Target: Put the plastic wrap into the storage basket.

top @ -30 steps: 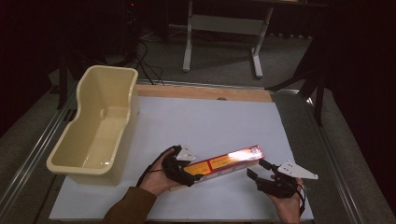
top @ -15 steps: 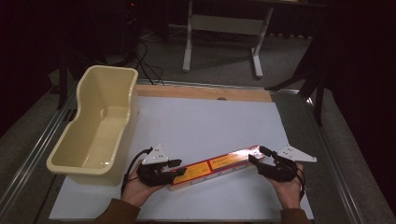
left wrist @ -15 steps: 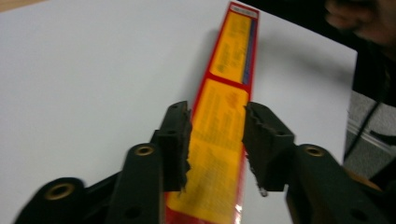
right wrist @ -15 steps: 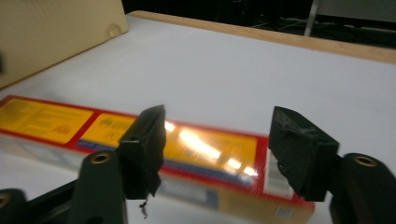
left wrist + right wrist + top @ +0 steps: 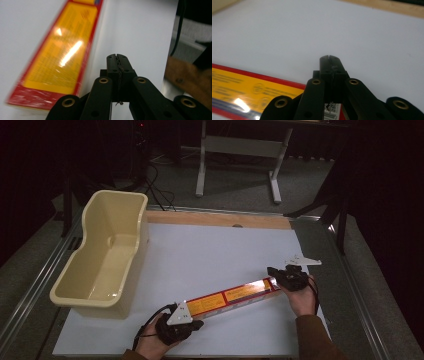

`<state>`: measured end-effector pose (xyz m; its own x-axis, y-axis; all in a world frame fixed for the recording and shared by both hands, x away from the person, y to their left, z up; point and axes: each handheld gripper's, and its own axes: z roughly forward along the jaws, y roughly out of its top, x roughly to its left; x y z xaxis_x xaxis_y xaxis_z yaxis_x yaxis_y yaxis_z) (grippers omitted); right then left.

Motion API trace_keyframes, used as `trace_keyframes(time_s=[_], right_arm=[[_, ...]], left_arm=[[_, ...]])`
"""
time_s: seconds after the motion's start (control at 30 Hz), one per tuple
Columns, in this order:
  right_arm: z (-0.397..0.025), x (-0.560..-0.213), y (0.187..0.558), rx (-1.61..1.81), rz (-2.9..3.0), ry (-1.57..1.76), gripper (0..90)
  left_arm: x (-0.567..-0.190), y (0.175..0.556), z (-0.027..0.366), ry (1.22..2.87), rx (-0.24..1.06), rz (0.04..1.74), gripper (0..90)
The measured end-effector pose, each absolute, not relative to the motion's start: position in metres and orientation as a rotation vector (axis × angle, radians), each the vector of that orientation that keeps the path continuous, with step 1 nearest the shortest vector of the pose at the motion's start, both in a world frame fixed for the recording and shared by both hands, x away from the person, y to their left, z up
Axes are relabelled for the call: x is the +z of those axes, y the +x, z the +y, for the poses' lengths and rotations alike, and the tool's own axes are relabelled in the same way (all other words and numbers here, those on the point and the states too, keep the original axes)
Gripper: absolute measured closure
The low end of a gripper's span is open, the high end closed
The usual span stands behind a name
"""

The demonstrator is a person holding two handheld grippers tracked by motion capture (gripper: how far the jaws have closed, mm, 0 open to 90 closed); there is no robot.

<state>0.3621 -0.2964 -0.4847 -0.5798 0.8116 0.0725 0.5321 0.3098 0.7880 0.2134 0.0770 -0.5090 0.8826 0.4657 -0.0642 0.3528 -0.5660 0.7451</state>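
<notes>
- Long red-and-yellow box (image 5: 235,296) lies flat on the white worktop (image 5: 210,255), slanted, just right of the cream tub (image 5: 102,257) and apart from it; low end points toward the tub's near corner.
- Left tongs (image 5: 192,322) sit at the box's near-left end; in the left gripper view (image 5: 117,58) the jaws are pressed together with nothing between them, box just alongside.
- Right tongs (image 5: 274,272) sit at the box's far-right end; in the right gripper view (image 5: 329,58) jaws likewise closed and empty, box corner under and beside them.
- Judgement: work reads as handling the box by both ends, pushing or squaring it more than gripping it. Box is not in the tub, which looks empty. If the tub is the goal, the lift and drop are still to do.
- Room: wide bare worktop beyond the box, away from the tub. Near the tub, its tall wall is the obstacle; the box must clear the rim.
- Edges: right tongs are near the worktop's right edge; left tongs near the front edge. Little slack either way.
</notes>
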Motion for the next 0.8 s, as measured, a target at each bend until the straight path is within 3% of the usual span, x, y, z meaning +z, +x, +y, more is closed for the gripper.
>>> trace_keyframes(time_s=[0.4, 0.8], right_arm=[[-0.293, -0.486, 0.372, 0.976, 2.366, 1.313, 89.9], [-0.308, -0.484, 0.311, 0.955, 2.393, 1.330, 89.8]], left_arm=[[-0.516, 0.222, 0.082, 2.283, 0.303, 0.719, 90.0], [-0.505, 0.265, 0.086, 2.179, 0.455, 0.923, 90.0]])
